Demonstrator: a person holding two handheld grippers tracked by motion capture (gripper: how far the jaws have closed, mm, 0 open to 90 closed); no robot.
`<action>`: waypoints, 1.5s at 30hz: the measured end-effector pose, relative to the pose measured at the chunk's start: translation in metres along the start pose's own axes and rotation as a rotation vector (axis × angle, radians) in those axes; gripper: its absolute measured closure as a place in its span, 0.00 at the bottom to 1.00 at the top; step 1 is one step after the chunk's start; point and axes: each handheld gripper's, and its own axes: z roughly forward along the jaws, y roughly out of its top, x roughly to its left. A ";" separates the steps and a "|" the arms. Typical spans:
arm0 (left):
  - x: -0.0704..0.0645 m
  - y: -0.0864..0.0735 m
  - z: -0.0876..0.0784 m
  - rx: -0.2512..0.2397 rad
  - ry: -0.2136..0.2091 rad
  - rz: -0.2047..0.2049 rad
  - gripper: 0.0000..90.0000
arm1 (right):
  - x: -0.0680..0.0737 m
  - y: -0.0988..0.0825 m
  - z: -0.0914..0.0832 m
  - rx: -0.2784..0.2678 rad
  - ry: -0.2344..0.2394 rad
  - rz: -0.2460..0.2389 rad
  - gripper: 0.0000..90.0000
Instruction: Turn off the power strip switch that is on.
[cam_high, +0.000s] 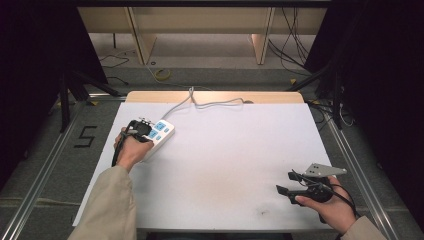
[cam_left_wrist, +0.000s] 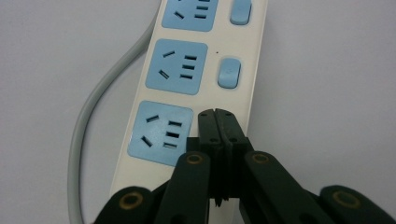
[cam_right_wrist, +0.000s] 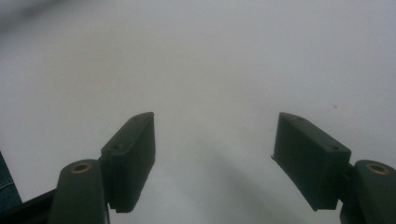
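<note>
Power strip (cam_high: 161, 131) lies at the far left of the white table (cam_high: 225, 165), long axis running diagonally, its grey cord (cam_high: 210, 104) trailing off over the far edge. In the left gripper view the strip shows white with blue sockets (cam_left_wrist: 176, 66) in a row and a blue switch (cam_left_wrist: 229, 73) beside each. Left gripper (cam_high: 144, 125) sits over the strip's near end; jaws clenched together with nothing between them, tips pointing down at the spot beside the nearest socket where that socket's switch would lie. Contact with the strip cannot be confirmed. Left hand (cam_high: 131, 147) wraps the gripper body from the near side, beige sleeve (cam_high: 107, 207) angled in from the near edge, forearm pointing far and slightly right. Right gripper (cam_high: 290, 182) is well apart, at the near right of the table, jaws released and wide, empty, pointing left over bare table. Right hand (cam_high: 332, 205) holds it low from the near-right corner.
</note>
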 end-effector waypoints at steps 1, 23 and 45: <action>0.000 0.000 0.000 0.002 0.000 0.003 1.00 | 0.000 0.000 0.000 0.000 0.000 0.000 0.33; 0.002 0.005 0.000 0.040 -0.006 0.038 1.00 | 0.000 0.000 0.000 0.001 0.001 0.000 0.33; 0.000 0.008 0.001 0.068 0.005 0.054 1.00 | 0.000 0.000 0.001 0.003 0.001 0.003 0.33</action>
